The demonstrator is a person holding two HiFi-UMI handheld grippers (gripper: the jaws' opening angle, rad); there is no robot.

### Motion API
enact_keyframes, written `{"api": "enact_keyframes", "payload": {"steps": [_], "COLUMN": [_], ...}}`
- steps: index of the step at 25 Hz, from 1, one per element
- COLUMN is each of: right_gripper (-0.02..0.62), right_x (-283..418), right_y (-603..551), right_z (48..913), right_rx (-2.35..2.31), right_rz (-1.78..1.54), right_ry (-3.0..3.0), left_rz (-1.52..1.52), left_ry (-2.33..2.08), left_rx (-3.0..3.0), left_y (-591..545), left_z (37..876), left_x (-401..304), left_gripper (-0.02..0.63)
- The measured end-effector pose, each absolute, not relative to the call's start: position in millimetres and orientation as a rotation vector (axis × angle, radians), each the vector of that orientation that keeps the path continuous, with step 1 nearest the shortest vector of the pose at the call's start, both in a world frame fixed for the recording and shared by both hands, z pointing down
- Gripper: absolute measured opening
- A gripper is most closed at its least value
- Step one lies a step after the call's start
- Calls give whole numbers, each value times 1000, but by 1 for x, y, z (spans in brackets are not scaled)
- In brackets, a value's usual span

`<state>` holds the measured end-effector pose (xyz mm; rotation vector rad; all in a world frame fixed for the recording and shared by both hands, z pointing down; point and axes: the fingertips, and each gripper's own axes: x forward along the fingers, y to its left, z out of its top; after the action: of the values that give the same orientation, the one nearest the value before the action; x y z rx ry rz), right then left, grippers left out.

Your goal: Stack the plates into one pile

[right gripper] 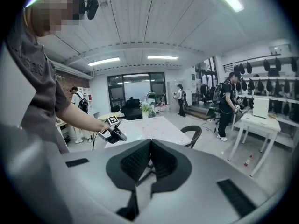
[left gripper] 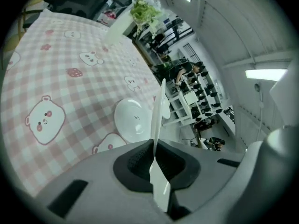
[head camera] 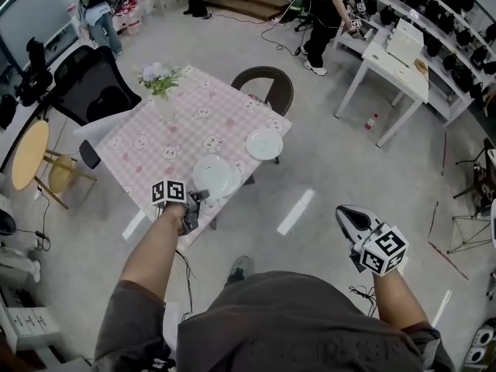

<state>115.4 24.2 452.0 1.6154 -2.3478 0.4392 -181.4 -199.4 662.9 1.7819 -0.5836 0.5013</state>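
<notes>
Left gripper (head camera: 195, 200) tight on a white plate (left gripper: 158, 120) over pink checked tablecloth (head camera: 178, 122); right gripper (head camera: 349, 217) closed, empty.

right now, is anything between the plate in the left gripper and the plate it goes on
Nothing visible does: only bare tablecloth lies between the held plate in the left gripper and the other plate.

A lab-like workshop with a staged dining corner: beyond the left claw (head camera: 198, 200) stands a table (head camera: 182, 118) in pink bear-print cloth, and far to the claw's right are wall shelves (head camera: 453, 33) of black gear, a white desk (head camera: 395, 64), floor cables (head camera: 280, 28) and a standing person (head camera: 329, 10).
</notes>
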Motion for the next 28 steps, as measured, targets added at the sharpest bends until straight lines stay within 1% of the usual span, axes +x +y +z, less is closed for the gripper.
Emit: {"api": "enact_keyframes", "payload": {"steps": [11,19,24,28], "right_gripper": [-6,-6,-6,-6], "right_x": [101,93,88,85], "right_y": [-5,-19,-24,-26], "right_z": [471,482,482,485], "right_rx": [1621,1607,1592,1580], "right_rz": [512,556,575,587], "right_ry": [-2296,-2282,-2284,-2285], "left_rz": [657,681,777,846], "left_ry": [-372,-338,-368,-409], "left_rx": [1718,1645,1576,1553], "left_y": [-215,-226,-228,-232], "left_z": [701,717,731,739], "left_x": [-165,-165,-173,-175], "left_gripper": [14,14,16,35]}}
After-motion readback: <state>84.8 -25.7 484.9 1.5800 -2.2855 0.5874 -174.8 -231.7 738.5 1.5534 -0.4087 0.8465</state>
